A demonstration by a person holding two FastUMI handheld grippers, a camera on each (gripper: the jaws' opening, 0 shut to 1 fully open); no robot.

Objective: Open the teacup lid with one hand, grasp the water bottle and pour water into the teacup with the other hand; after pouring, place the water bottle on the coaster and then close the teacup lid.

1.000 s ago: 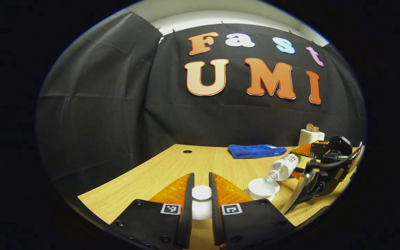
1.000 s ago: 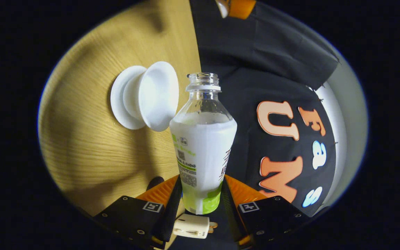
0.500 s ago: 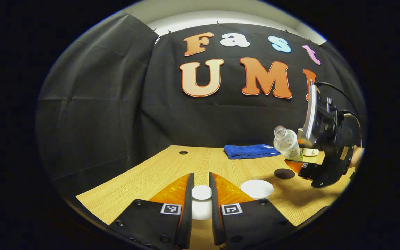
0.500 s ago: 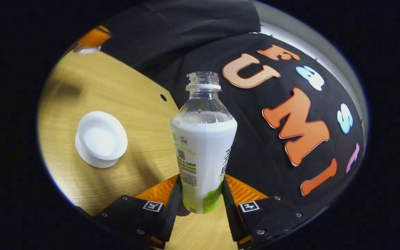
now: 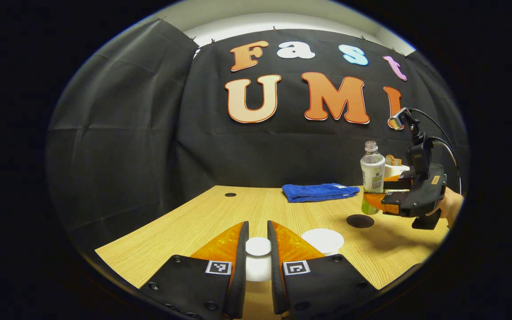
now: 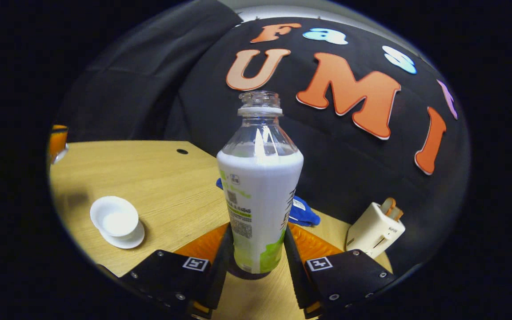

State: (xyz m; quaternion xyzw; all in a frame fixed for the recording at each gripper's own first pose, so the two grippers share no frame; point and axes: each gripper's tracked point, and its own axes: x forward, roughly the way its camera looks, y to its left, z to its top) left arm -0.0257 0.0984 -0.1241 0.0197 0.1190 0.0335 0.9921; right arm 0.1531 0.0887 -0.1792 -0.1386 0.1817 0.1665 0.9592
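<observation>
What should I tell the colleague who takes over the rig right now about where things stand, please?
Left gripper: shut on the teacup lid, held off the cup, low over the table.
Right gripper: shut on the water bottle, uncapped and upright, held just above the dark coaster; it seems not yet set down.
Teacup: open, on its saucer at the table's near side.
Done: lid off; the bottle is upright again, so the pour looks over.
Left: lower the bottle onto the coaster, release it, then put the lid on the teacup.
</observation>
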